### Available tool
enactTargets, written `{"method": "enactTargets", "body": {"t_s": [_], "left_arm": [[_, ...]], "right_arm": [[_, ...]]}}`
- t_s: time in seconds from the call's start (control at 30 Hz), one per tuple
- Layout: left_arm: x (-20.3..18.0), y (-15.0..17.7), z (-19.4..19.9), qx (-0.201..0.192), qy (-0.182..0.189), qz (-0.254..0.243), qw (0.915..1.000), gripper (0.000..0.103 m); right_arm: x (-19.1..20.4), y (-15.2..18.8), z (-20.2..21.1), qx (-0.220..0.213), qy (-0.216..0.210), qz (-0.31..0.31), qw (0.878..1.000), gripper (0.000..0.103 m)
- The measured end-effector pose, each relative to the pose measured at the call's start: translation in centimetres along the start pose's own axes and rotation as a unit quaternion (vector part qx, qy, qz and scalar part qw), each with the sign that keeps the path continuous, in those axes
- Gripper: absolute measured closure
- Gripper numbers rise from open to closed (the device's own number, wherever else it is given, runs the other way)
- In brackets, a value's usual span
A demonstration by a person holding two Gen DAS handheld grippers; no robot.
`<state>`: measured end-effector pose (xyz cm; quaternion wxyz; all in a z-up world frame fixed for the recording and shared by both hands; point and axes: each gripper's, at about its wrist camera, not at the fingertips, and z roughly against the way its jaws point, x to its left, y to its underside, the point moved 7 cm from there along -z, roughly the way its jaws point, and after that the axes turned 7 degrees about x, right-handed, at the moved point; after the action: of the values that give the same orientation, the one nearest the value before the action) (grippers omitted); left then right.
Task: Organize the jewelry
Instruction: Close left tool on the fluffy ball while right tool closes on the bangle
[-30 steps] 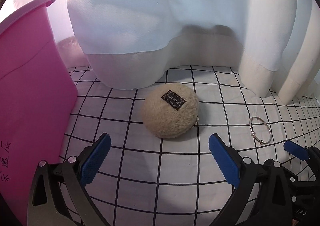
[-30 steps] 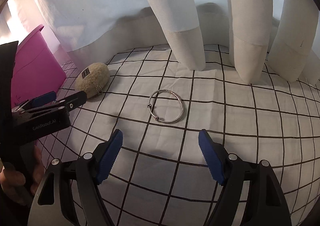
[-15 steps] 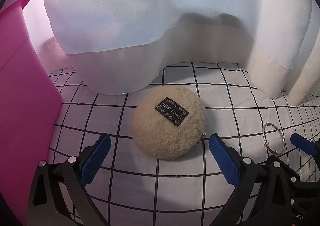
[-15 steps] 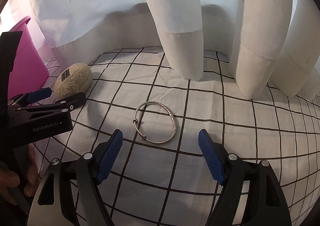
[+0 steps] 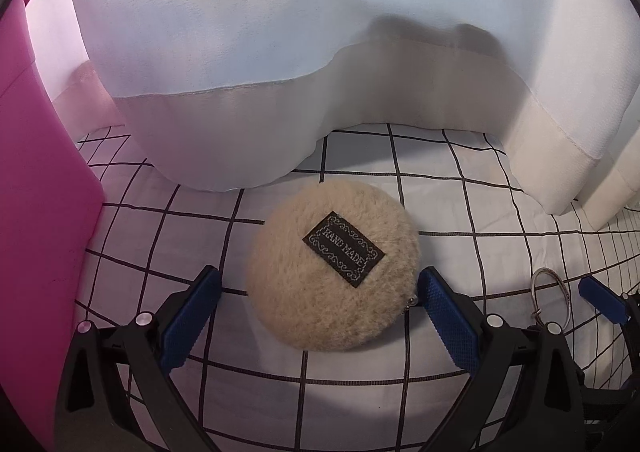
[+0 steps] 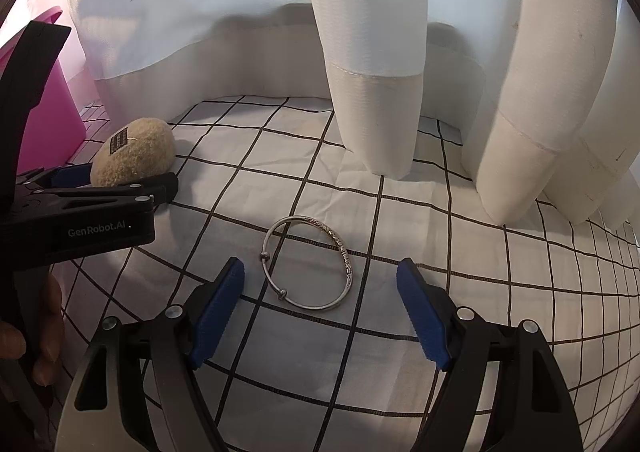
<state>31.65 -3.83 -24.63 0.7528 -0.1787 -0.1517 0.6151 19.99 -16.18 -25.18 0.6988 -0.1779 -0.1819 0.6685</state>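
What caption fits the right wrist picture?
Open right gripper poised over silver bangle on checked cloth.

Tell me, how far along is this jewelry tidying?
Nothing looks put away yet. The silver bangle lies loose on the grid cloth, framed by the open right tool. The open left tool straddles the fuzzy round pouch without squeezing it. Left to do: grip both and stow the bangle, probably in the pouch, though that is a guess.

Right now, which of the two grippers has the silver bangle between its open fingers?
The right gripper: the silver bangle lies flat on the grid cloth between its blue pads. The left gripper instead straddles the fluffy beige pouch.
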Motion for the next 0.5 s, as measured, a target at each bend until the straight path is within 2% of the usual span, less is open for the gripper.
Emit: {"method": "enactTargets", "body": {"t_s": [0.2, 0.3, 0.43, 0.47, 0.5], "left_arm": [[0.7, -1.0, -0.5, -0.007, -0.004, 0.002, 1.0000, 0.008], [0.9, -0.8, 0.1, -0.013, -0.005, 0.006, 0.9999, 0.019], [0.7, 0.2, 1.1, -0.020, -0.005, 0.003, 0.9998, 0.041], [0.6, 0.3, 1.2, -0.020, -0.005, 0.002, 0.9998, 0.043], [0.6, 0.4, 1.3, -0.021, -0.004, 0.002, 0.9998, 0.044]], "right_arm": [[0.4, 0.1, 0.0, -0.003, -0.006, 0.005, 1.000, 0.032], [0.8, 0.3, 0.3, -0.008, -0.010, 0.015, 1.000, 0.040], [1.2, 0.3, 0.4, -0.013, -0.014, 0.020, 1.000, 0.052], [1.1, 0.4, 0.6, -0.015, -0.015, 0.021, 1.000, 0.060], [1.1, 0.4, 0.6, -0.016, -0.015, 0.022, 1.000, 0.060]]}}
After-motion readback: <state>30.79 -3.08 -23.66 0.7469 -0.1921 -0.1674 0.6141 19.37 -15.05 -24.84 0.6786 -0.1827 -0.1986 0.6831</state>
